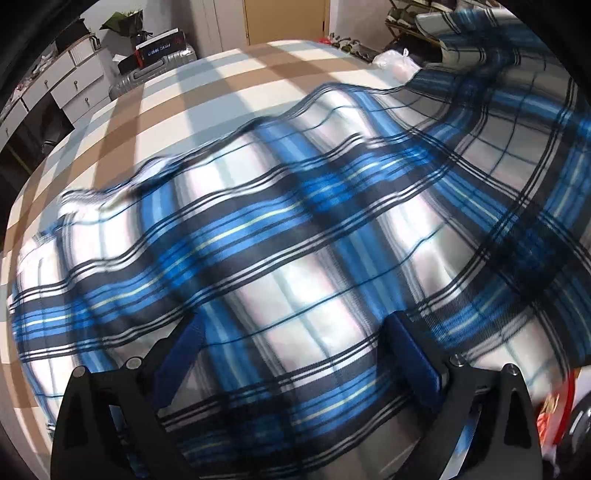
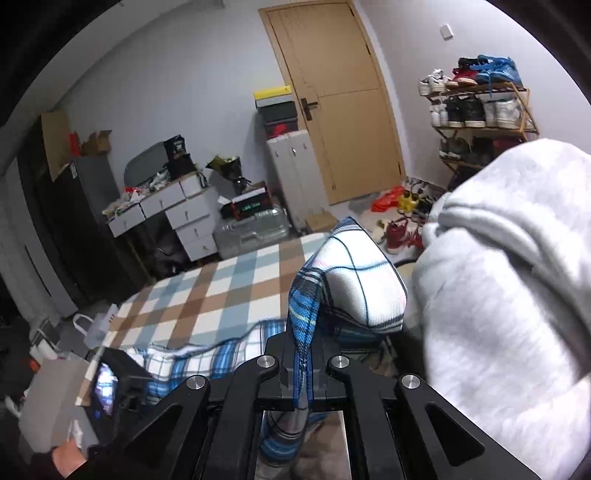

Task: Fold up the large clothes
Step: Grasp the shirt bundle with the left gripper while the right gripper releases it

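Over the bed: plaid garment lifted, no fold made.
I had the right gripper clenched on a raised corner; the left gripper gaped, fabric draped between its jaws; folding remained.

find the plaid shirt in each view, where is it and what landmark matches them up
Left wrist: the plaid shirt fills the centre and right, spread over the checkered bedsheet.
Right wrist: the plaid shirt sits at lower centre, pinched in the right gripper.
Shared landmark: the wooden door, top centre in both.
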The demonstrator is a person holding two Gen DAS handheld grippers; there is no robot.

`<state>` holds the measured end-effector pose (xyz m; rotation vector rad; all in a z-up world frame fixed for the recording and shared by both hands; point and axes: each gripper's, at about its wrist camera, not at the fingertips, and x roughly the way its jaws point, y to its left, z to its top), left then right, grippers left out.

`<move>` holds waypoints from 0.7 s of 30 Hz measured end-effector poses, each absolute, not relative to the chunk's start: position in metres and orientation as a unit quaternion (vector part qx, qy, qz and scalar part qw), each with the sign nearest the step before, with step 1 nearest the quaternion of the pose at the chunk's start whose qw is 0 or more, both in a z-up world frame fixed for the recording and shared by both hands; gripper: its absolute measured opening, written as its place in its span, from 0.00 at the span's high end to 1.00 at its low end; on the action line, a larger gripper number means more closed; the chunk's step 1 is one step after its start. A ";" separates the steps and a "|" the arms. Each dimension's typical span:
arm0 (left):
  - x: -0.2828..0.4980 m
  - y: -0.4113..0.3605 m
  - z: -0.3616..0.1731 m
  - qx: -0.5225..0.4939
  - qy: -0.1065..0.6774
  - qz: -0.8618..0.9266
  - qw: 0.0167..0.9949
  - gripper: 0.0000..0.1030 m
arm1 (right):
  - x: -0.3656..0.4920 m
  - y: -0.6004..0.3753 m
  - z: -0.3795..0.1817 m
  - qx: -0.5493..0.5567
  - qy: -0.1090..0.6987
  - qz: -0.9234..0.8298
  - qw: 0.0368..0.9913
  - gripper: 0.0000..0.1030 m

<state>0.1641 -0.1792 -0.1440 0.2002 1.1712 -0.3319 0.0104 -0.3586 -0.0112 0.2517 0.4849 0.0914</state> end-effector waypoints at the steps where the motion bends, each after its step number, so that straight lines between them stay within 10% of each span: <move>1: 0.165 -0.188 -0.147 0.084 0.545 -0.154 0.820 0.07 | 0.011 -0.359 -0.006 0.117 0.237 0.043 0.963 0.98; 8: 0.168 -0.177 -0.122 -0.065 0.560 -0.262 0.783 0.07 | 0.010 -0.351 0.023 0.082 0.223 0.030 0.971 0.98; 21: 0.142 0.142 -0.065 -0.257 0.487 -0.090 0.830 0.07 | -0.034 -0.113 -0.016 -0.072 0.212 0.214 0.951 0.98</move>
